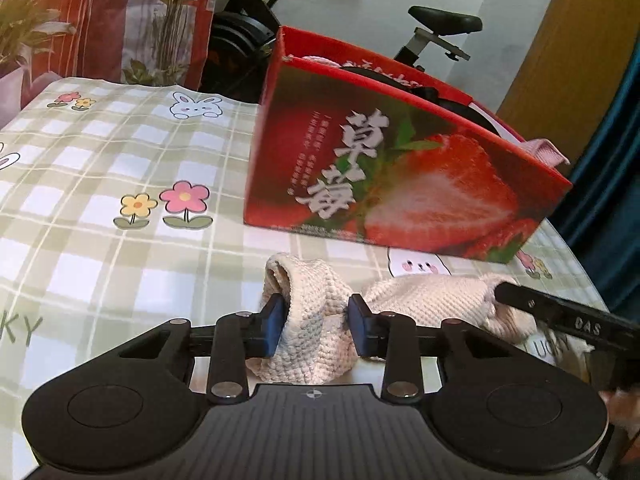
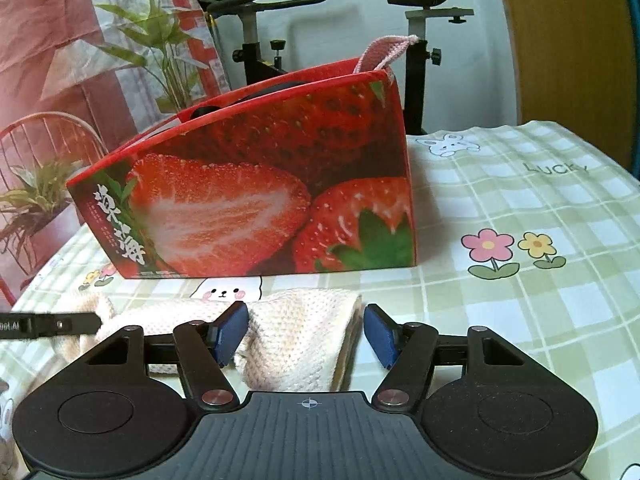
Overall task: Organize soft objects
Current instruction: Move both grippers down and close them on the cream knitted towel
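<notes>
Here the left gripper has its blue fingers drawn in close on a bunched fold of the cream knitted cloth, both pads pressing into the knit. The right gripper stands about half open around the other end of the same cloth; its left finger touches the fabric, while the right finger sits just beside the folded edge, and a firm grip cannot be told.

The cloth lies on the tabletop, just in front of the red strawberry box, which holds something pink and something dark. The box shows large white Chinese characters reading 草莓, with smaller columns of print too fine to read. The checked green tablecloth carries bunnies, flowers and the word "LUCKY". In the left wrist view the right gripper's black finger arm bears the letters "DAS". An exercise bike stands behind the tabletop.
</notes>
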A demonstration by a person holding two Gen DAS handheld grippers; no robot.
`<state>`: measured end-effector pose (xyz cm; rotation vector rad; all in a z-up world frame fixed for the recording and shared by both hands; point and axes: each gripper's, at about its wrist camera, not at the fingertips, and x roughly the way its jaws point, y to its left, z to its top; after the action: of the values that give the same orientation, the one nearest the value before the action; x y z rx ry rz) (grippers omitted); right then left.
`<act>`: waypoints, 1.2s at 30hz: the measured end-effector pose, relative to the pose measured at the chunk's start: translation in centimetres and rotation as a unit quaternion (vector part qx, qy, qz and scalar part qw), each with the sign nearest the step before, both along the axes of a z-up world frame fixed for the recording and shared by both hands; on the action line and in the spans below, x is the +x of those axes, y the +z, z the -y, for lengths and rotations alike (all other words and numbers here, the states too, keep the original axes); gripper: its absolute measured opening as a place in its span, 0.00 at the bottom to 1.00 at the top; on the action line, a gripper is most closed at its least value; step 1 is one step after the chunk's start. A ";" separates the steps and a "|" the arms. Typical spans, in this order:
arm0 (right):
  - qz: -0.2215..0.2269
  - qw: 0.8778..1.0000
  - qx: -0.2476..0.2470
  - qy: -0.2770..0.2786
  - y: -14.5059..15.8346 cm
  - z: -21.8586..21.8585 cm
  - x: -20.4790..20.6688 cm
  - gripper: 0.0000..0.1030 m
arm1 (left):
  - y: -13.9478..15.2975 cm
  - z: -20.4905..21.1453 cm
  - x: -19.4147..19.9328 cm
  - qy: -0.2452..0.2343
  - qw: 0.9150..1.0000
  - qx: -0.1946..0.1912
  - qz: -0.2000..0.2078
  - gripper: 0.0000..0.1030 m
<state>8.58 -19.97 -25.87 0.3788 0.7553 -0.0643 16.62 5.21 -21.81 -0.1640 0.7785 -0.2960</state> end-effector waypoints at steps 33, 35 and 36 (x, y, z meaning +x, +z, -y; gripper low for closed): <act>0.003 0.999 -0.009 0.044 0.0 -1.1 0.0 0.34 | -1.1 0.0 -1.8 -0.005 1.000 -0.004 0.022 0.40; 0.009 0.998 -0.020 0.058 0.2 -1.5 -0.1 0.28 | -1.1 0.0 -1.8 -0.005 1.000 -0.004 0.023 0.40; 0.010 0.998 -0.028 0.063 0.3 -1.8 -0.2 0.27 | -1.1 0.0 -1.8 -0.005 1.000 -0.003 0.023 0.40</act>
<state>8.42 -18.16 -25.55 0.2779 0.7539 0.0365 14.78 5.17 -22.91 -0.1591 0.7334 -0.3100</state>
